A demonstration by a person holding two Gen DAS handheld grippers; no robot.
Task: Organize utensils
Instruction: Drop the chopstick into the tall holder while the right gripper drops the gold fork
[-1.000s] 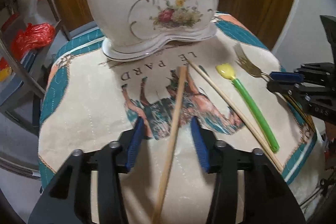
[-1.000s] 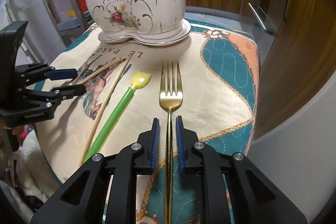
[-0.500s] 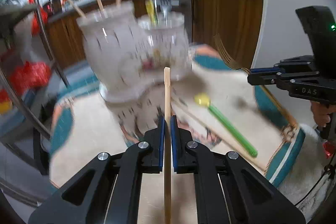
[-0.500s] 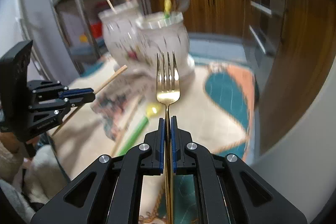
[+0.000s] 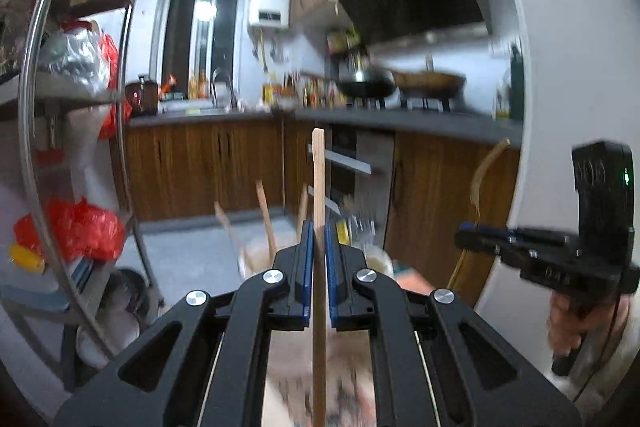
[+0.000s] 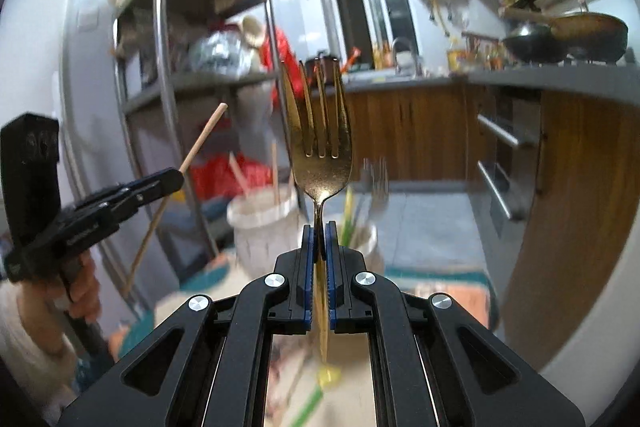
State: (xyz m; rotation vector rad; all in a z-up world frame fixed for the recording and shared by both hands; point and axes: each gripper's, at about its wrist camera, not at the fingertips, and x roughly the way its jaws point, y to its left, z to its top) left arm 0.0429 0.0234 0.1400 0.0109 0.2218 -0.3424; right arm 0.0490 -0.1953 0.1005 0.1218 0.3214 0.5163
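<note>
My left gripper point(image 5: 319, 231) is shut on a wooden chopstick point(image 5: 319, 175) that stands up between its blue pads, lifted off the table. My right gripper point(image 6: 319, 239) is shut on the neck of a gold fork point(image 6: 320, 155), tines up. Each gripper shows in the other's view: the right gripper point(image 5: 466, 241) with the fork point(image 5: 482, 175), and the left gripper point(image 6: 174, 179) with the chopstick point(image 6: 200, 143). Below and ahead stands the blurred white ceramic holder point(image 6: 262, 227) with chopsticks in its left cup and a fork in its right cup point(image 6: 370, 239). A green-and-yellow spoon point(image 6: 316, 391) lies on the cloth.
A metal shelf rack point(image 6: 160, 95) with bags and bowls stands at the left. Wooden cabinets, an oven point(image 5: 360, 163) and a counter with woks point(image 6: 560, 39) fill the back. The patterned tablecloth point(image 6: 452, 291) shows blurred beneath the grippers.
Both grippers have shut, the left on the chopstick, the right on the fork, and have risen off the table. Both views have tilted up from the cloth to the kitchen.
</note>
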